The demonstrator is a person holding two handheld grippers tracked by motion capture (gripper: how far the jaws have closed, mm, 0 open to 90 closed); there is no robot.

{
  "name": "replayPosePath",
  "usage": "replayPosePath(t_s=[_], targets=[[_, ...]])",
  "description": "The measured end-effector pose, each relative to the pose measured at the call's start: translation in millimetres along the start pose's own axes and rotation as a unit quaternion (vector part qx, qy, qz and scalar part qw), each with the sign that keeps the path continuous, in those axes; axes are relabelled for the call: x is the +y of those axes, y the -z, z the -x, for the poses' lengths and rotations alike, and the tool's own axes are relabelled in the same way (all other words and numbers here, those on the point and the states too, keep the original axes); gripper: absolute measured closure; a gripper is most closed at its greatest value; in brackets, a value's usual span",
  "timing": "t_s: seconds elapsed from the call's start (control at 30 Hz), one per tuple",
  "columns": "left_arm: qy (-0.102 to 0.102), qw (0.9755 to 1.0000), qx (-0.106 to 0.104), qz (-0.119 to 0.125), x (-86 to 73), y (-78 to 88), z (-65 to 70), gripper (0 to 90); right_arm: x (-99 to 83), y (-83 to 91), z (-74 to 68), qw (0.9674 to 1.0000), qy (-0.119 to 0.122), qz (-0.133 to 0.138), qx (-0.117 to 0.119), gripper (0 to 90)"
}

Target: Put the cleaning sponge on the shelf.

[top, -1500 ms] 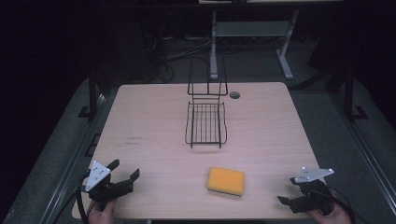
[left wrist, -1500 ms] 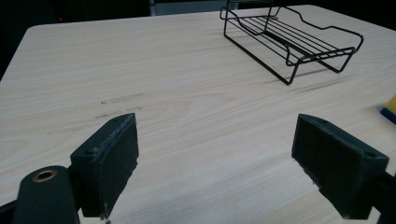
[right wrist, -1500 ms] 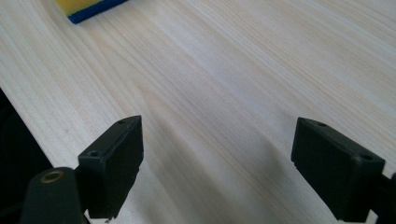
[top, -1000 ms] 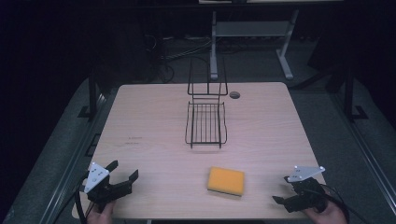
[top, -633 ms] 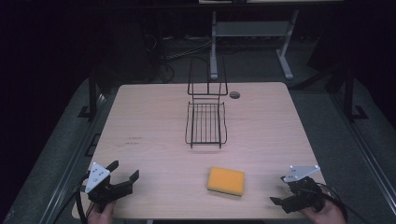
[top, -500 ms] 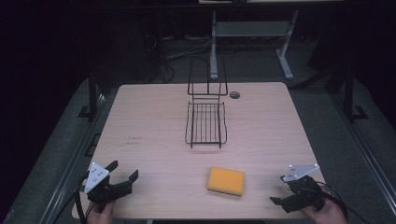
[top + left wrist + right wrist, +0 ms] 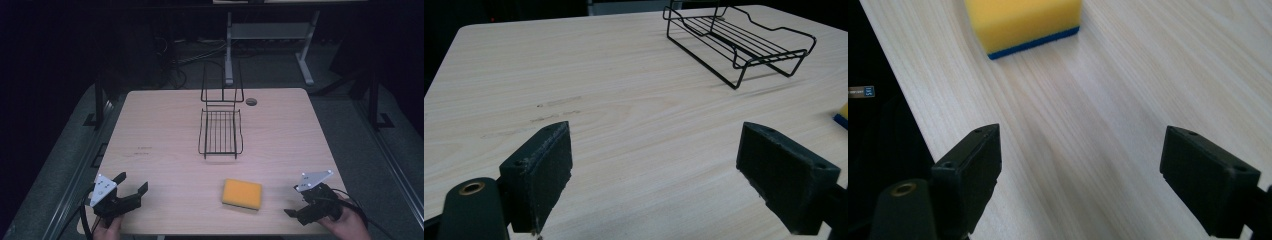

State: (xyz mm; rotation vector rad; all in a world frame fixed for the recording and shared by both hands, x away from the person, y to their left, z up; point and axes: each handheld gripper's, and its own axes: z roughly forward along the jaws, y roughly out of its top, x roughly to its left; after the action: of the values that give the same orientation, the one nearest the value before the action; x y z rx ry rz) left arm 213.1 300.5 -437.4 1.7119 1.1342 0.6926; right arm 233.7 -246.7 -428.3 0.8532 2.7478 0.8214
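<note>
A yellow sponge [image 7: 242, 194] with a blue underside lies flat near the table's front edge, right of centre. My right gripper [image 7: 296, 205] is a short way to its right, low over the wood and pointing at it. Its jaws stand open with nothing between them. The right gripper view has the sponge [image 7: 1023, 20] ahead of the right gripper [image 7: 1083, 145], a little left of the gap. My left gripper [image 7: 132, 182] sits at the front left corner, open and empty. The left gripper view has the left gripper [image 7: 656, 145] over bare wood and a sliver of sponge [image 7: 842, 115] at the right edge.
A black wire rack [image 7: 220, 132] with an upright back stands at the middle of the light wooden table [image 7: 165, 130]; it also appears as the rack [image 7: 739, 45] in the left gripper view. A cable hole [image 7: 251, 101] lies behind it. The table's front edge is close under both hands.
My right gripper has slid a little to the left, toward the sponge, still open. The left gripper, sponge and rack have stayed put.
</note>
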Motion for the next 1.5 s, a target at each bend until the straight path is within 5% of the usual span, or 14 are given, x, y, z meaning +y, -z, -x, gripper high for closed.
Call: replayPosePath(t_s=[0.43, 0.93, 1.5], targets=[[-0.006, 1.0, -0.002, -0.004, 0.3, -0.7, 1.0, 14.0, 24.9, -3.4, -1.6, 0.9994, 0.027, -0.013, 0.018, 16.4], [-0.005, 1.0, -0.005, -0.002, 0.6, -1.2, 2.1, 14.0, 58.4, -19.0, -8.1, 0.9946, 0.087, -0.038, 0.042, 16.2], [-0.003, 1.0, -0.006, -0.003, 0.4, -1.0, 0.9, 14.0, 90.9, -30.4, -16.9, 0.9889, 0.125, -0.047, 0.066, 16.2]])
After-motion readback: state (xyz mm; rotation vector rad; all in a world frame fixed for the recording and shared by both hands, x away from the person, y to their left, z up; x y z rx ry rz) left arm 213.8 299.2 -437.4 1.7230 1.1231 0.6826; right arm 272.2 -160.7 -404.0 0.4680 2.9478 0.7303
